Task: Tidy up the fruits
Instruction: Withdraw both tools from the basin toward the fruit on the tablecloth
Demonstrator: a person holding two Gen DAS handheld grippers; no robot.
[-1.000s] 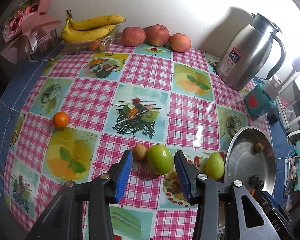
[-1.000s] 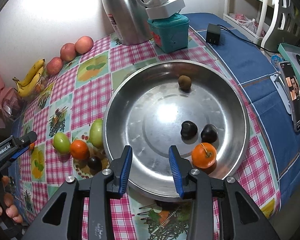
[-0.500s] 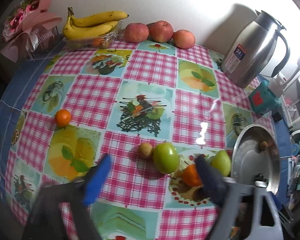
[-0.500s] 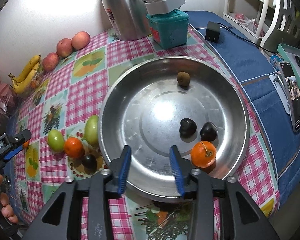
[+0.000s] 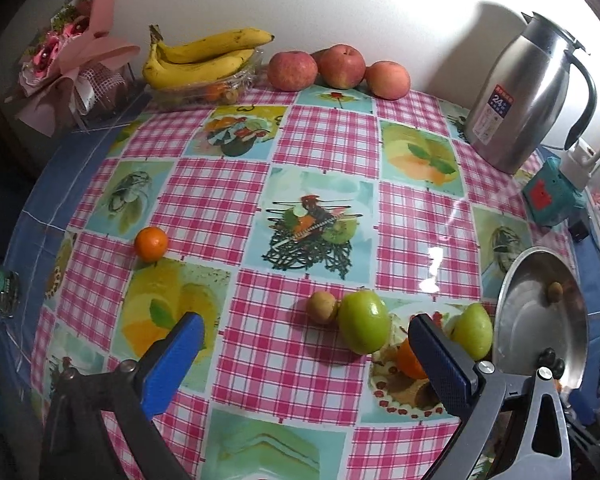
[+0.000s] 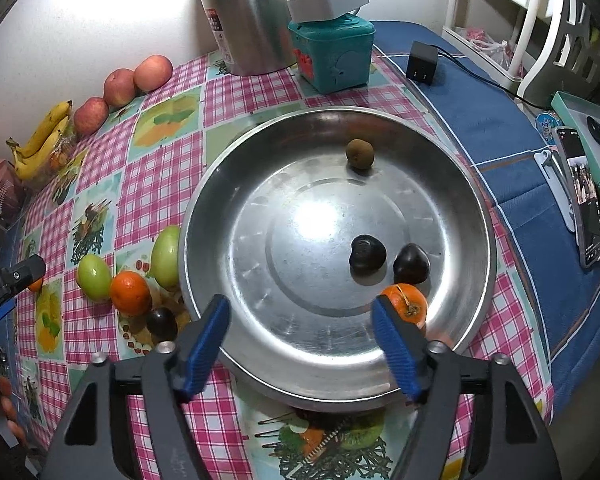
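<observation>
Both grippers, left (image 5: 304, 354) and right (image 6: 300, 344), have fingers wide apart, empty; next grab the green apple (image 5: 363, 326) for the pan (image 6: 440, 152).

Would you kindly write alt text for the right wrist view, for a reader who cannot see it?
Open right tongs hover empty over the near rim of a large steel basin holding a mandarin, two dark fruits and a small brown fruit. On the checked cloth to its left lie two green fruits, an orange and a dark fruit.
</observation>
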